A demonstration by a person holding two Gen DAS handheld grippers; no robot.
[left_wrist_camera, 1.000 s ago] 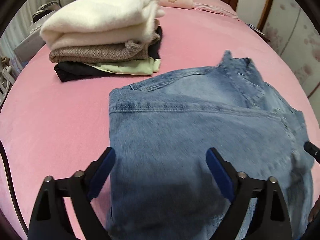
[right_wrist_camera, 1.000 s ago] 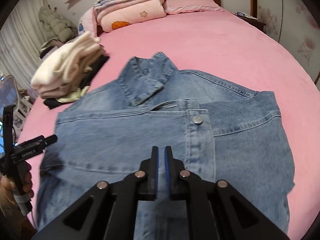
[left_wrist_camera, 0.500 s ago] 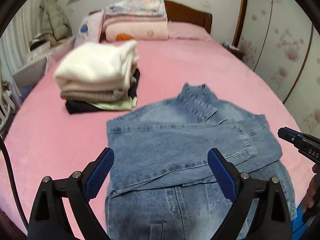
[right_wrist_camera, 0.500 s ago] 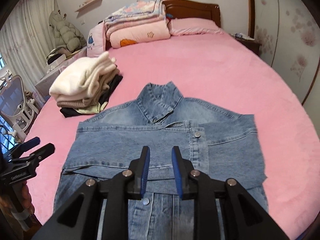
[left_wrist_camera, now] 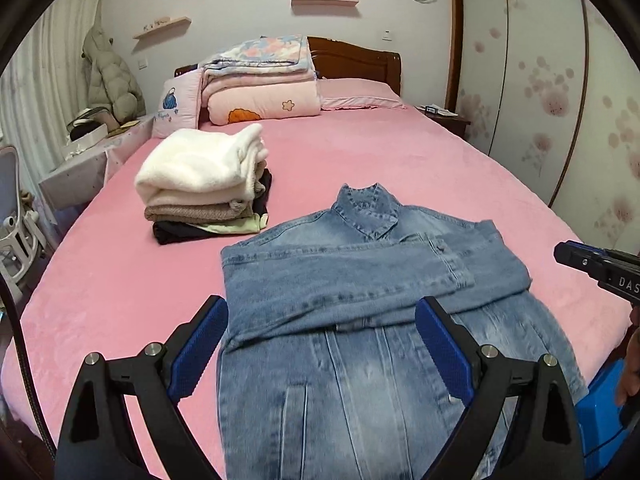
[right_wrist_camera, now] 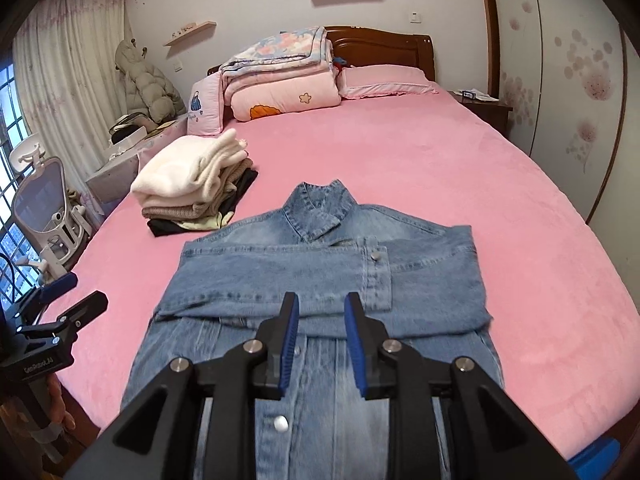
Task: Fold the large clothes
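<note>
Denim jacket (left_wrist_camera: 360,320), one; both tools empty: left tool (left_wrist_camera: 320,344) wide, right tool (right_wrist_camera: 322,340) narrow, opening.

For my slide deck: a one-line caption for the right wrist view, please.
Right gripper, jaws opening and empty, above a denim jacket with sleeves folded across, on a pink bed.

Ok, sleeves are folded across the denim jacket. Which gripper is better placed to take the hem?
Probably left: the left gripper is wide open over the denim jacket; the right gripper is narrower, opening, empty. A wide hem may need both.
</note>
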